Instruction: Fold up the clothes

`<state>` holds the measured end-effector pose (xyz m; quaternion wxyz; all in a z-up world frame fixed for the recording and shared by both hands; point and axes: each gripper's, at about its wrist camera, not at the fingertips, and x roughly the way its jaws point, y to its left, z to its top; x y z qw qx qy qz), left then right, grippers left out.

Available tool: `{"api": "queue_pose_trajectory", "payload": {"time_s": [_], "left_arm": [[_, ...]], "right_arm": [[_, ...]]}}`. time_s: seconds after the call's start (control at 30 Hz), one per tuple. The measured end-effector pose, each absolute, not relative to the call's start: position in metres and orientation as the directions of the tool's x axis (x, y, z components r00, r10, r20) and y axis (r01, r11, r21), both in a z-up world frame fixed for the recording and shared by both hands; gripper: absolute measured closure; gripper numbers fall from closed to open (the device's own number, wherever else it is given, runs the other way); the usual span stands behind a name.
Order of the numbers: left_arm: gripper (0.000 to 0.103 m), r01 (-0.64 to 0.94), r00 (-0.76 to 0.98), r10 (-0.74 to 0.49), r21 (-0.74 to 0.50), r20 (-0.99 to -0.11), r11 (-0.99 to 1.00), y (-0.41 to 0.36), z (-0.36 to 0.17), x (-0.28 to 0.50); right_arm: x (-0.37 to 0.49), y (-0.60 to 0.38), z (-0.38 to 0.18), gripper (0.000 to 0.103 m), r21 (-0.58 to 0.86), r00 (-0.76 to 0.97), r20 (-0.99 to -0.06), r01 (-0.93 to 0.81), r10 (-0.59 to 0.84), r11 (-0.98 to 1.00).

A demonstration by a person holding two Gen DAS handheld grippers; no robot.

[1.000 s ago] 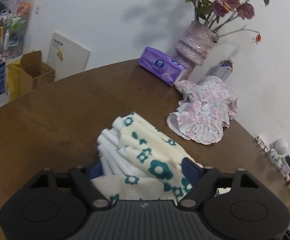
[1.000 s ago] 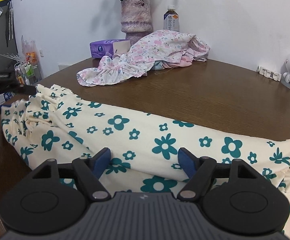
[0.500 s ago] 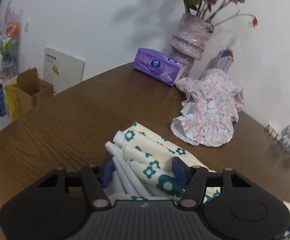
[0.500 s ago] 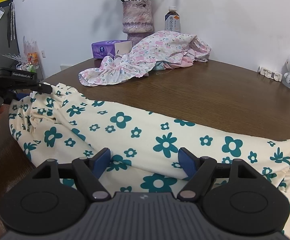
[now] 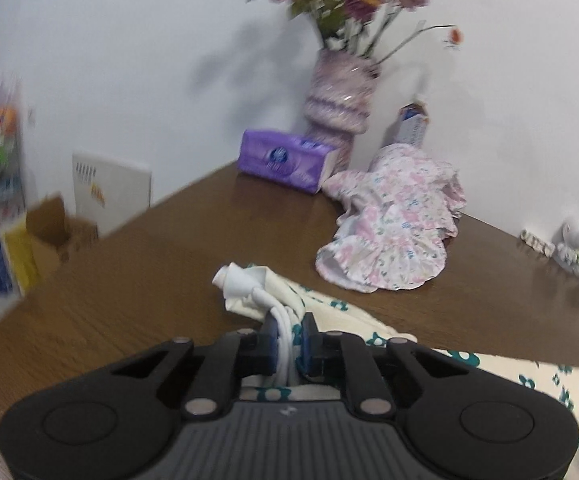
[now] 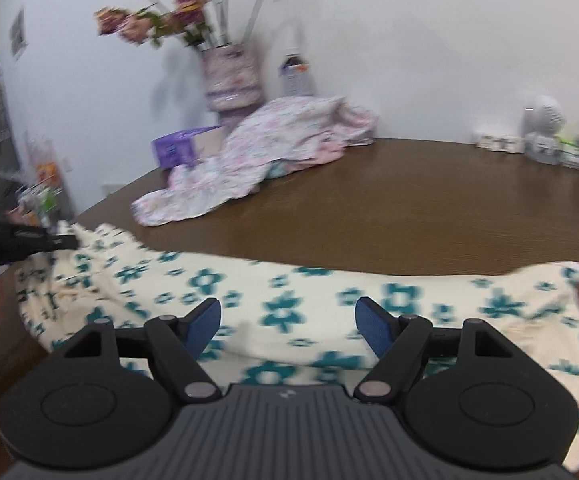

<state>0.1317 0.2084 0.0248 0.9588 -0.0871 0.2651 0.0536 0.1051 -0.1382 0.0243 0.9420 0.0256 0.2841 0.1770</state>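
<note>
Left wrist view: left claw [image 5: 289, 338] closing, pads pinching a bunched end of the cream cotton garment with teal flower print [image 5: 369, 320], white folds sticking out toward 11 o'clock. Garment lies stretched across the brown wooden bench [image 5: 149, 280]. Right wrist view: right claw [image 6: 287, 326] spread wide over the garment's [image 6: 309, 304] middle, gripping nothing. Pink floral garment [image 6: 257, 148] heaped near 11 o'clock, apart. Cloth looks light, soft, limp; likely sags and slips unless hems or corners are taken, both layers together.
</note>
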Motion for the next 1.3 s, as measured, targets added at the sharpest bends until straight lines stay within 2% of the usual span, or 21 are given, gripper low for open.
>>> {"api": "queue_pose_trajectory", "payload": {"time_s": [0.17, 0.33, 0.53, 0.8, 1.0, 1.1, 1.17, 1.23, 1.3], "left_arm": [[0.093, -0.052, 0.902, 0.082, 0.082, -0.424, 0.995, 0.172, 0.045, 0.118], [0.094, 0.060, 0.936, 0.083, 0.386, -0.343, 0.921, 0.111, 0.055, 0.104], [0.093, 0.162, 0.938, 0.083, 0.639, -0.337, 0.752, 0.035, 0.033, 0.098], [0.093, 0.285, 0.901, 0.065, 0.700, -0.428, 0.655, -0.016, -0.012, 0.094], [0.091, 0.286, 0.897, 0.085, 0.715, -0.435, 0.638, -0.026, -0.023, 0.092], [0.075, 0.292, 0.897, 0.071, 0.706, -0.436, 0.646, -0.031, -0.020, 0.089], [0.053, 0.304, 0.897, 0.034, 0.672, -0.441, 0.675, -0.034, -0.010, 0.086], [0.045, 0.326, 0.891, -0.020, 0.607, -0.454, 0.725, -0.034, 0.004, 0.084], [0.044, 0.350, 0.878, -0.080, 0.518, -0.471, 0.781, -0.033, 0.019, 0.084]], "right_arm": [[0.103, -0.169, 0.022, 0.027, 0.159, 0.797, -0.542, -0.213, 0.265, 0.964], [0.095, -0.188, 0.021, 0.027, 0.170, 0.812, -0.535, -0.165, 0.231, 0.972], [0.086, -0.198, 0.021, 0.027, 0.190, 0.824, -0.513, -0.164, 0.240, 0.968], [0.074, -0.216, 0.024, 0.027, 0.207, 0.838, -0.486, -0.165, 0.248, 0.964], [0.069, -0.230, 0.022, 0.027, 0.218, 0.842, -0.484, -0.145, 0.236, 0.965], [0.067, -0.232, 0.021, 0.027, 0.222, 0.843, -0.484, -0.142, 0.235, 0.965], [0.066, -0.232, 0.020, 0.027, 0.219, 0.844, -0.483, -0.141, 0.233, 0.965], [0.065, -0.232, 0.020, 0.027, 0.215, 0.844, -0.486, -0.137, 0.228, 0.967], [0.063, -0.232, 0.020, 0.027, 0.211, 0.843, -0.491, -0.128, 0.219, 0.969]]}}
